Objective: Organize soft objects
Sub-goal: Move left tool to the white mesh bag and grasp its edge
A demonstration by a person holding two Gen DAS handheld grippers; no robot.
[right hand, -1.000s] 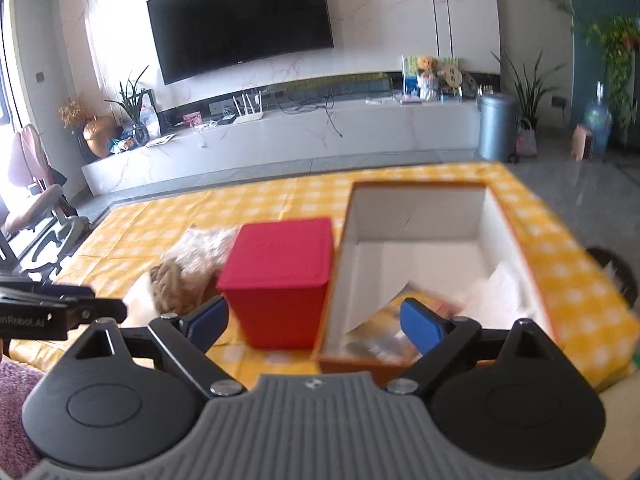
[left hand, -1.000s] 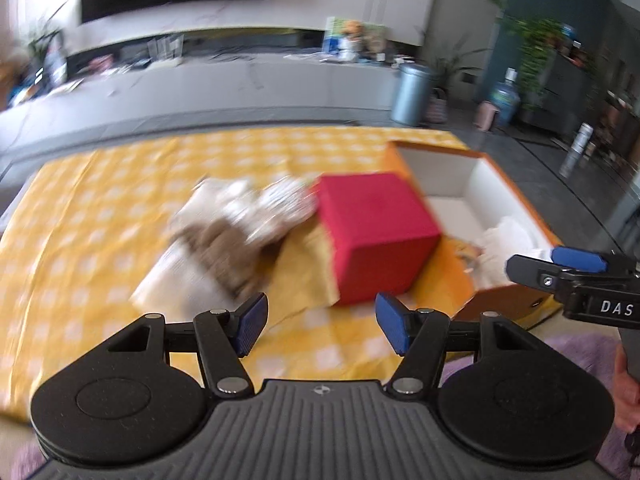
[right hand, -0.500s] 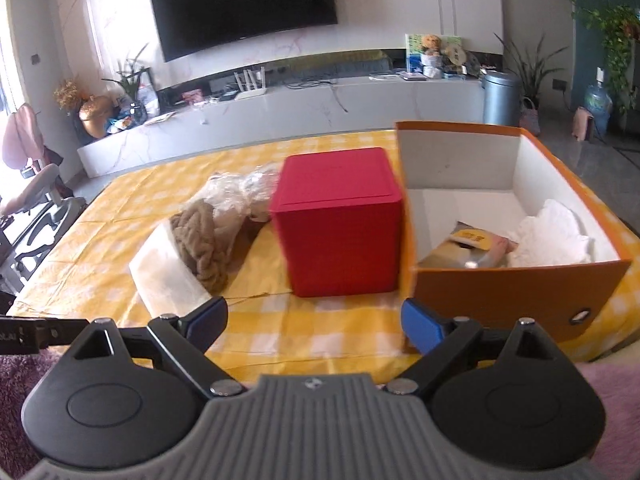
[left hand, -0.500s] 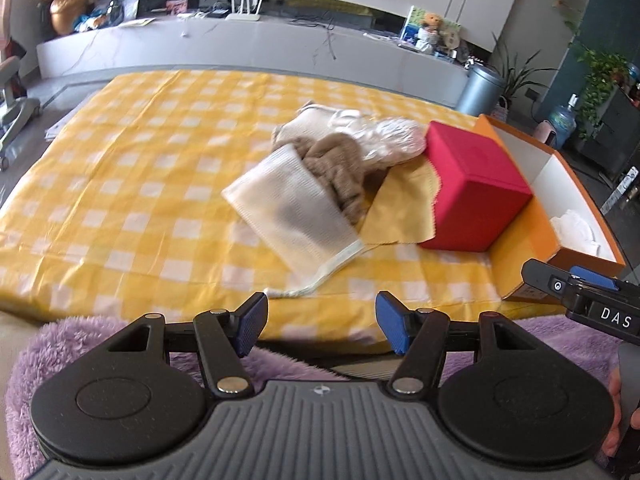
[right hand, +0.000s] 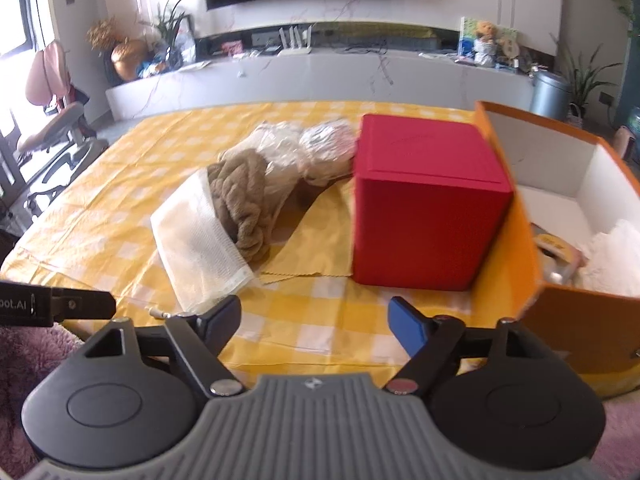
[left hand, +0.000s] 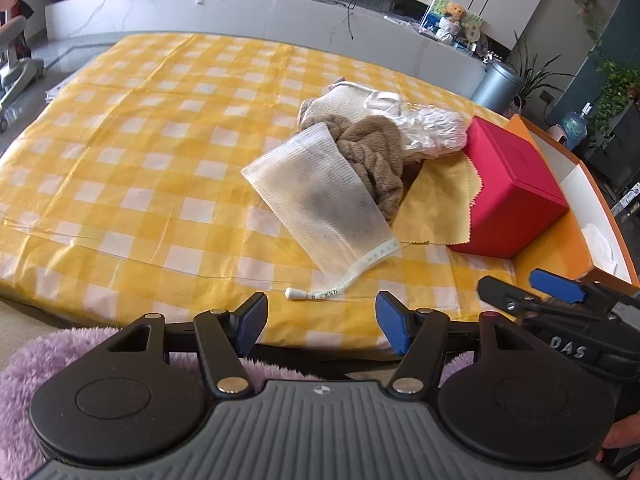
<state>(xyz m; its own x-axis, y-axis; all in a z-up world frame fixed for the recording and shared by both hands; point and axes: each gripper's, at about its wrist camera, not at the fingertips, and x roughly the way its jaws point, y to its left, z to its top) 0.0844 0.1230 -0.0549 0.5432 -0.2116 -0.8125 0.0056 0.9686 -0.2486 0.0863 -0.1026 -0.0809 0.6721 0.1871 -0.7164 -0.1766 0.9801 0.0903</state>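
- Grippers first: the left gripper (left hand: 320, 322) sat with its jaws well apart and nothing between them, hovering over the near edge of the checked cloth (left hand: 132, 152).
- The right gripper (right hand: 314, 320) was also empty, but its jaws were closing a bit at that moment, with only bare cloth showing in the gap.
- Soft stuff was all heaped mid-table: a white mesh bag (left hand: 320, 200) nearest, a brown knit (left hand: 376, 156) half on top of it, a crinkly plastic-wrapped bundle (left hand: 424, 130) and a cream cloth (left hand: 340, 106) further back, plus a flat yellow cloth (left hand: 436, 204) tucked under the red box (left hand: 516, 184).
- The orange box (left hand: 552, 240) stood at the far right, touching or just beside the red box, and already had something white and fluffy inside, so I guessed that's where the pile was meant to go.
- Key bit: the mesh bag lay straight ahead of the left gripper and slightly right, its long axis running diagonally from far-left to near-right, with the near corner trailing a tape (left hand: 360, 270) towards the jaws.
- From the right wrist view the same bag (right hand: 200, 240) was off to the left, while the red box (right hand: 424, 204) sat dead ahead.
- So the left hand looked nearer the bag, and the right looked better placed for the orange box (right hand: 528, 248).
- Grabbing across the bag's short side seemed the easy option, though the knit might drag along.
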